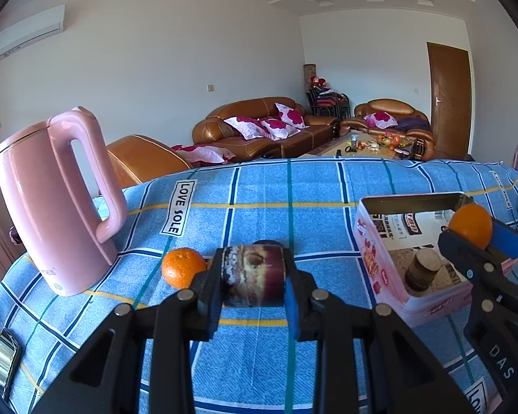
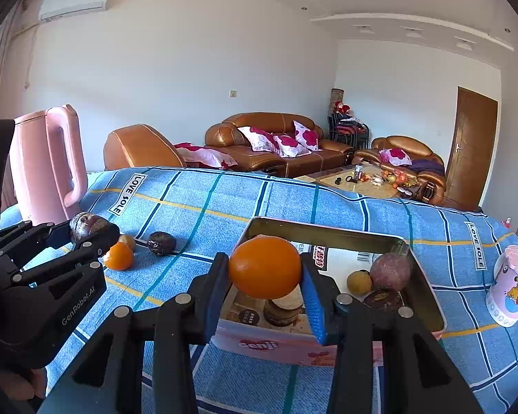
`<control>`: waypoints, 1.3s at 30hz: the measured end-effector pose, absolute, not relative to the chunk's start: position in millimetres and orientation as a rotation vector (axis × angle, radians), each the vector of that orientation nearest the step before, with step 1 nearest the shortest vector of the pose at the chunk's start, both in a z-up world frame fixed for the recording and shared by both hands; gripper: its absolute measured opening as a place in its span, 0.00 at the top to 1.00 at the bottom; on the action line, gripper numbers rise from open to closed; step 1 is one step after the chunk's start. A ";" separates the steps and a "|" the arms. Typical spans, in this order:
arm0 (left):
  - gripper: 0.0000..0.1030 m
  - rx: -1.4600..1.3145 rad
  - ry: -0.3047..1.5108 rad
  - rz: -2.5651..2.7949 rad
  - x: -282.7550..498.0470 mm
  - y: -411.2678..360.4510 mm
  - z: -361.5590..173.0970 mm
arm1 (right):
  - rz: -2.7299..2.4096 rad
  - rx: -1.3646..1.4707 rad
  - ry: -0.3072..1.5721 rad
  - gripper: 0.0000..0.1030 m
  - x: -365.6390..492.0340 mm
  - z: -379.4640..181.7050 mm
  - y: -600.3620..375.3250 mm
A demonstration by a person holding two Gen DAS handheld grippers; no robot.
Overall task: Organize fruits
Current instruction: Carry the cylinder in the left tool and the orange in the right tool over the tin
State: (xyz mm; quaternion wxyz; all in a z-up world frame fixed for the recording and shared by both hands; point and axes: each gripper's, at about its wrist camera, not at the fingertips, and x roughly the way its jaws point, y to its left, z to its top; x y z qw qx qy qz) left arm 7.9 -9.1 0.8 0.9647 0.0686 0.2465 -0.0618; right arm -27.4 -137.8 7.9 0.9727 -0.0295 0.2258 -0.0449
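My left gripper (image 1: 253,276) is shut on a dark purple passion fruit (image 1: 253,274), held just above the blue checked cloth; it also shows in the right wrist view (image 2: 86,229). A small orange (image 1: 182,267) lies on the cloth just left of it. My right gripper (image 2: 266,276) is shut on a large orange (image 2: 265,266) and holds it over the near edge of the pink tin box (image 2: 276,345). Inside the box lie a purple round fruit (image 2: 390,270), a yellow-brown fruit (image 2: 359,282) and dark fruits (image 2: 383,300). Another dark wrinkled fruit (image 2: 160,242) lies on the cloth.
A pink kettle (image 1: 51,200) stands at the table's left. A pink cup (image 2: 511,286) stands at the right. A phone (image 1: 1,358) lies at the near left edge. Sofas and a coffee table are behind the table.
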 end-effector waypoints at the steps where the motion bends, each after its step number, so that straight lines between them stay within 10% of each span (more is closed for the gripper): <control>1: 0.70 0.137 0.501 -0.129 7.2 -11.0 0.9 | -0.094 -0.060 0.455 0.58 -28.5 7.9 -140.5; 39: 0.70 0.138 0.515 -0.293 8.0 -117.4 3.9 | -0.288 -0.017 0.451 0.58 -41.3 14.8 -268.6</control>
